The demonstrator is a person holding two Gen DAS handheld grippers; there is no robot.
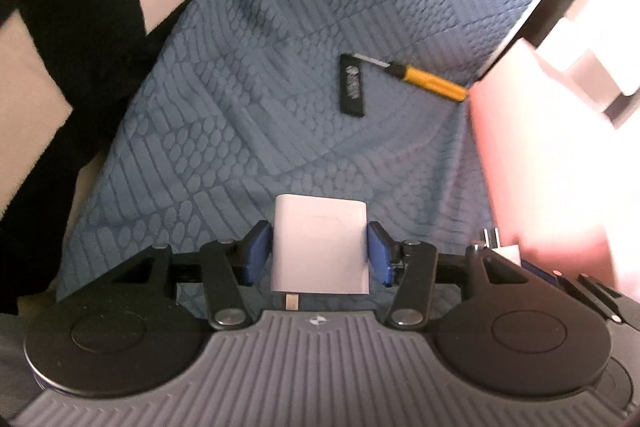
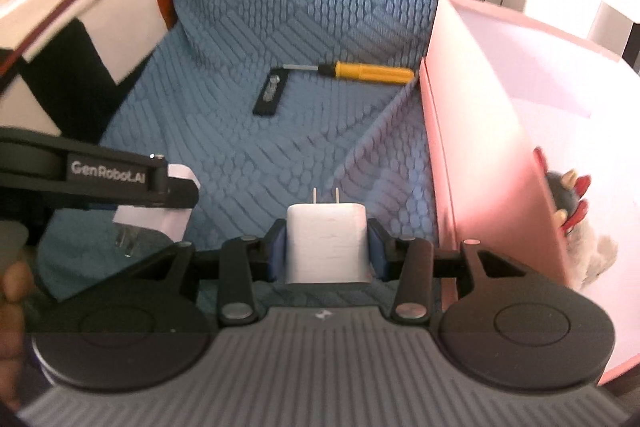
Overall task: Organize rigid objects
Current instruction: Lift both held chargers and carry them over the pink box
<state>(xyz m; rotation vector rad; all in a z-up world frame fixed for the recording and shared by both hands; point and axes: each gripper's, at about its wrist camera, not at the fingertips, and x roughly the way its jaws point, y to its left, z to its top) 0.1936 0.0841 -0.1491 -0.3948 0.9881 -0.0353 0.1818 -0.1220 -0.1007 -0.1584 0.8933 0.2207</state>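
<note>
Blue quilted cover, both claws clamping white chargers, pink box beside.

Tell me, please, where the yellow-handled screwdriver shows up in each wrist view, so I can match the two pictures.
Left wrist: the yellow-handled screwdriver lies right of centre in the upper half, slanting down-right toward the pink box.
Right wrist: the screwdriver lies almost level, just above centre, its handle end reaching the pink box.
Shared landmark: the black flat stick at the shaft's tip, on the blue cover.
</note>
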